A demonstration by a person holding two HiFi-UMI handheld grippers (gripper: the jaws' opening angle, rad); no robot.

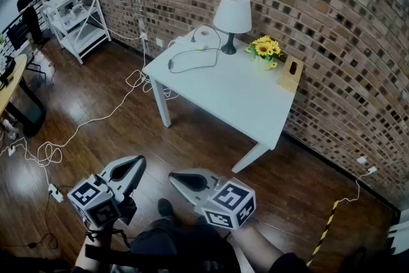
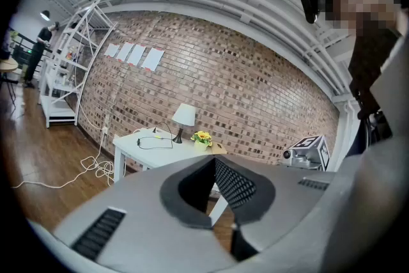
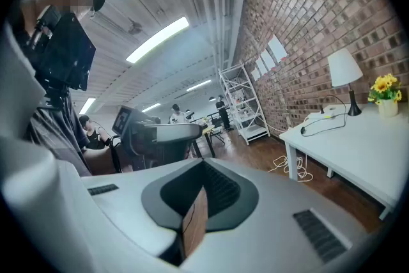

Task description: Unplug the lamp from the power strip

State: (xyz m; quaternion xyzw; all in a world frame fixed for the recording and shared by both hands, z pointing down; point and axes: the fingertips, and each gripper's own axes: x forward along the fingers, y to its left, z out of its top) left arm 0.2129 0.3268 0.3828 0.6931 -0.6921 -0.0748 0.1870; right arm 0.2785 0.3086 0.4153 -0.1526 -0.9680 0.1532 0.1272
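A white-shaded lamp point(image 1: 231, 15) on a black stem stands at the far end of a white table point(image 1: 236, 99). Its black cord point(image 1: 192, 64) loops across the tabletop toward a white power strip point(image 1: 202, 36) near the far left corner. Both grippers are held low by the person's body, far short of the table. The left gripper point(image 1: 137, 164) and the right gripper point(image 1: 175, 178) are both shut with nothing in them. The left gripper view shows its jaws point(image 2: 214, 160) together and the lamp point(image 2: 185, 115) far ahead. In the right gripper view the jaws point(image 3: 203, 164) are together, with the lamp point(image 3: 344, 69) at the right.
Yellow flowers point(image 1: 264, 48) and a wooden box point(image 1: 291, 73) sit by the brick wall. White cables point(image 1: 137, 80) trail over the wood floor to a floor strip point(image 1: 55, 193). A white shelf rack point(image 1: 70, 3) and a person point(image 1: 29, 9) are at the far left.
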